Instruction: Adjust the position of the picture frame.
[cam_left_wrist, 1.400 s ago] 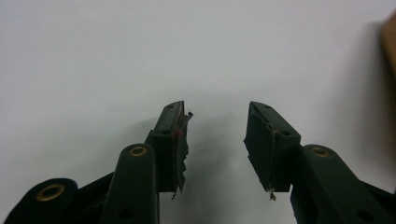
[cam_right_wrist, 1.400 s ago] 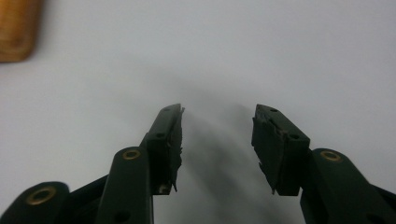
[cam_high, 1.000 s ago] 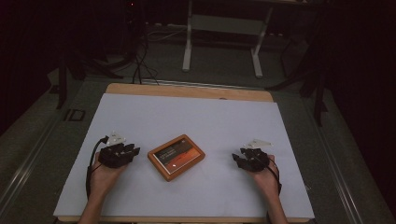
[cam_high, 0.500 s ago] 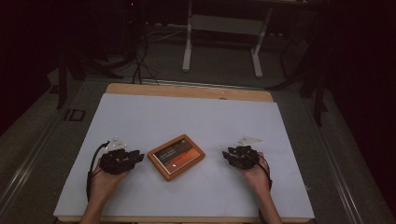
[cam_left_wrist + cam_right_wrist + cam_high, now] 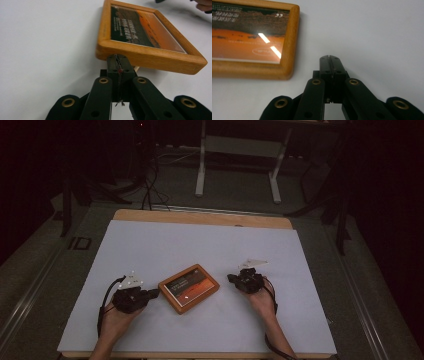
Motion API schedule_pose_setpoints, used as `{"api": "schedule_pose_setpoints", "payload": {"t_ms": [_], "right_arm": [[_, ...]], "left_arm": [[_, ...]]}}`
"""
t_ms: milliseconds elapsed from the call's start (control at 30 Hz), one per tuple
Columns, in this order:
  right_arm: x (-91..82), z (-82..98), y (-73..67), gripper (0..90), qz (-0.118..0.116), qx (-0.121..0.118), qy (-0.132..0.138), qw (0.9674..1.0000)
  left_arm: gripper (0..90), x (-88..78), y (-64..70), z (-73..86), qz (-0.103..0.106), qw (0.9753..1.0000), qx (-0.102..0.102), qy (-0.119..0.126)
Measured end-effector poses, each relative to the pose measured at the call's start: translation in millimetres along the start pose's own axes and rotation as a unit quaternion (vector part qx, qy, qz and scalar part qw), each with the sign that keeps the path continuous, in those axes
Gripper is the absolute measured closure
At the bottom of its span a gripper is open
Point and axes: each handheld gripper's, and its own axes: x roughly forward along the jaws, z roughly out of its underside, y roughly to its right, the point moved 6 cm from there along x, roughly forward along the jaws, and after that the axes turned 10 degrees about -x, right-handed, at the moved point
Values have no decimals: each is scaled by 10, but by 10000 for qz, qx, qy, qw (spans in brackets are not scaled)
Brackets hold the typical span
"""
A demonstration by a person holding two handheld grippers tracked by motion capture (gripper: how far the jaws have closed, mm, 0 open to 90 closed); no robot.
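— Near the worktop's (image 5: 150, 245) front centre lies the picture frame (image 5: 189, 288). What changed?
— Both tools moved inward, jaws closing together: left tool (image 5: 153, 293) touches its nine-o'clock corner, right tool (image 5: 231, 278) stops short at three o'clock.
— Room?
— Bare white surface toward twelve o'clock.

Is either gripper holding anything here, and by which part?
Nothing is held. The left gripper is shut, tips against the wooden frame's near corner; the right gripper is shut beside it.
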Motion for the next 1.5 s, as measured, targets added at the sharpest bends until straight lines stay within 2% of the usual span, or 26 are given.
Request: {"api": "schedule_pose_setpoints", "payload": {"t_ms": [133,433,667,767,1000,1167,1367,1500], "right_arm": [[105,-56,-39,898,-149,92,4,9998],[276,-79,-182,900,-462,-68,-184,9987],[219,-28,-216,900,-640,83,-194,9977],[178,16,-240,900,-674,49,-220,9975],[73,90,-339,900,-636,-154,-290,9974],[-1,145,-437,900,-686,-263,-340,9967],[-62,185,-571,900,-783,-611,-504,9938],[-83,200,-650,900,-802,-798,-516,9922]], "left_arm": [[900,-2,-8,-1,51,10000,-64,30],[900,15,-20,-18,-22,10000,-32,58],[900,69,-72,-84,-134,9999,-39,102],[900,105,-100,-122,-167,9997,-100,134],[900,191,-170,-203,-226,9995,-162,140],[900,279,-226,-287,-371,9992,-121,81],[900,402,-287,-411,-387,9990,-173,117],[900,502,-322,-496,-346,9991,-189,181]]}}
